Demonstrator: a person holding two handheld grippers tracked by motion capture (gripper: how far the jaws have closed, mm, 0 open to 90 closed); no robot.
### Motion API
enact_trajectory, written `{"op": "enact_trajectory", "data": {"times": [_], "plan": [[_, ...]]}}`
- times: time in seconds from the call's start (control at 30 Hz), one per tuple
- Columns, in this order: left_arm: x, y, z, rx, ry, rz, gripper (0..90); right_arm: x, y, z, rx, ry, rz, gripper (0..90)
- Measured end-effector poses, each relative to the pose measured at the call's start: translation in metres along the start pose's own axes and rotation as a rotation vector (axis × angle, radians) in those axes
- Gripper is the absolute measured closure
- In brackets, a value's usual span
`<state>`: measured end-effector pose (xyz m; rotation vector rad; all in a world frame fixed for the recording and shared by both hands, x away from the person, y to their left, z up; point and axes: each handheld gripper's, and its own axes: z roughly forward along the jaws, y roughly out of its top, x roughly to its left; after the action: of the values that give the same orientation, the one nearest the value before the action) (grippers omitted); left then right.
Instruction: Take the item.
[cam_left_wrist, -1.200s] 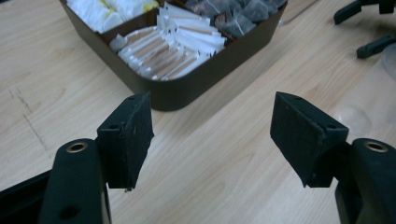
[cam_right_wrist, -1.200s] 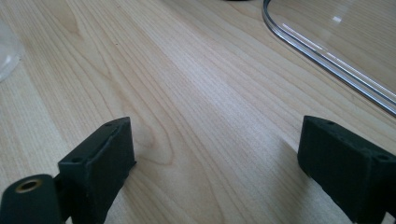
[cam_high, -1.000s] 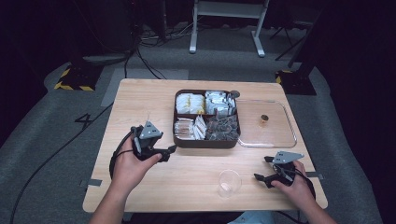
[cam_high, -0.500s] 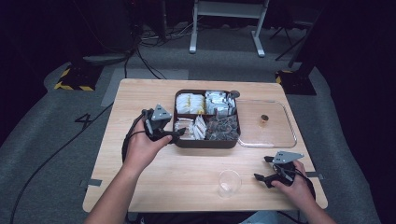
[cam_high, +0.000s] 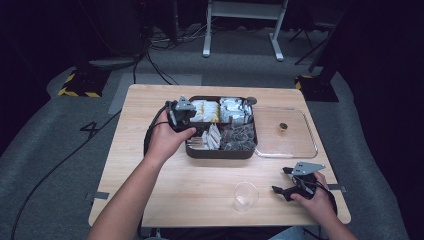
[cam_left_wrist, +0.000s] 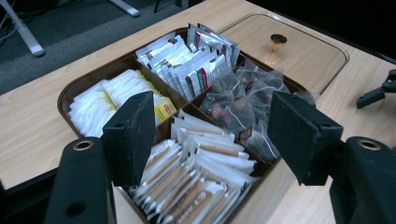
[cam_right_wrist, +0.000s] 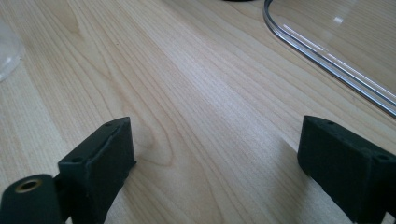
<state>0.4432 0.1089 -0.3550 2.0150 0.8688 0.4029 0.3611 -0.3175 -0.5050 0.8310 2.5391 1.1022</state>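
Centrally, a dark brown four-compartment tray (cam_high: 197, 149) of sachets is seen on the light wooden table (cam_high: 150, 165). The left gripper (cam_left_wrist: 210, 135) is held over its 9 o'clock edge, jaws spread wide, nothing between them. A clear rectangular lid with a gold knob (cam_high: 292, 142) is laid touching the tray at 3 o'clock. The right gripper (cam_high: 284, 181) is rested at 4 o'clock, jaws likewise apart and empty. A clear plastic cup (cam_high: 245, 195) is placed just beside it.

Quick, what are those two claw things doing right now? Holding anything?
Left gripper: open, empty, over the sachet tray.
Right gripper: open, empty, above the table.
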Motion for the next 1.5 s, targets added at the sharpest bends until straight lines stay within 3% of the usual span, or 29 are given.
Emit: {"op": "enact_trajectory", "data": {"times": [0.17,0.5,0.73,0.83,1.1,1.2,1.37,1.5], "plan": [[0.007,0.009,0.013,-0.037,-0.003,-0.017,34.2,0.000,0.000,0.000,0.000,0.000,0.000,10.9],[0.019,0.023,0.044,-0.008,0.014,-0.019,34.6,0.000,0.000,0.000,0.000,0.000,0.000,10.9],[0.032,0.030,0.073,-0.002,0.038,-0.065,36.1,0.000,0.000,0.000,0.000,0.000,0.000,10.9],[0.037,0.032,0.082,0.031,0.046,-0.078,41.2,0.000,0.000,0.000,0.000,0.000,0.000,10.9],[0.047,0.033,0.109,0.076,0.059,-0.066,40.2,0.000,0.000,0.000,0.000,0.000,0.001,10.9],[0.047,0.031,0.122,0.083,0.037,-0.085,40.4,0.000,0.000,0.000,0.000,-0.001,0.000,10.9],[0.050,0.025,0.138,0.143,0.051,-0.076,42.1,0.000,0.000,0.000,-0.001,-0.001,0.000,10.9],[0.053,0.020,0.147,0.190,0.055,-0.108,48.1,0.000,0.000,0.000,0.000,-0.001,0.000,10.9]]}}
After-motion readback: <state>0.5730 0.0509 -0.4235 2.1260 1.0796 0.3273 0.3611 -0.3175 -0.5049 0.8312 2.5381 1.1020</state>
